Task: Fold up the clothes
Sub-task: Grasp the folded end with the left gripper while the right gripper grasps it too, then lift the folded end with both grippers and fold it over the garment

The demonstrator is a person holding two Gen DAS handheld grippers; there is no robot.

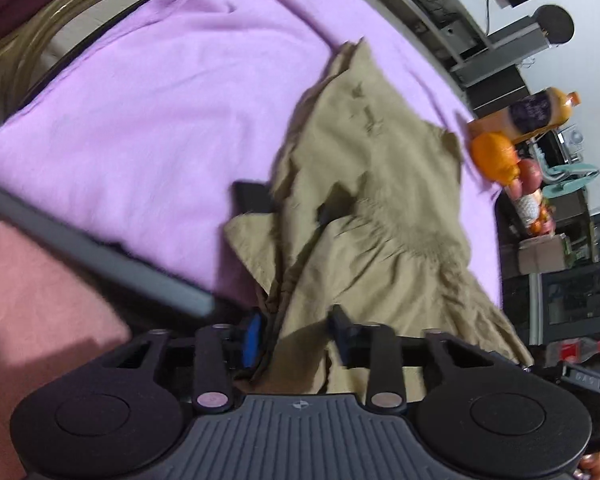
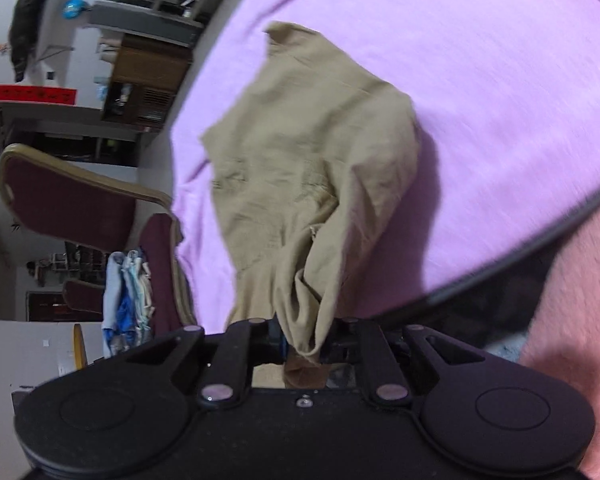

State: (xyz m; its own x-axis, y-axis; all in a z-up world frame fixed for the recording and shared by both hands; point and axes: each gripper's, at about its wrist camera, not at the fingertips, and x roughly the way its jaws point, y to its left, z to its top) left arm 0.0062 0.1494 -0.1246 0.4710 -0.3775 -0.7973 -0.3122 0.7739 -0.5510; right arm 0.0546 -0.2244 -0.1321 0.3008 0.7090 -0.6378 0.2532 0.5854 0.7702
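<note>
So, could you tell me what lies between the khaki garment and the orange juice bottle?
In the left wrist view, only a narrow strip of bare purple sheet separates the khaki garment from the juice bottle.

We can't read any text here. The khaki garment (image 1: pixel 376 208) has dark marks printed on it, too blurred to make out. The orange juice bottle (image 1: pixel 534 114) has a dark label, illegible. The red banner (image 2: pixel 32 94) on the wall carries dark characters, also unreadable.
</note>
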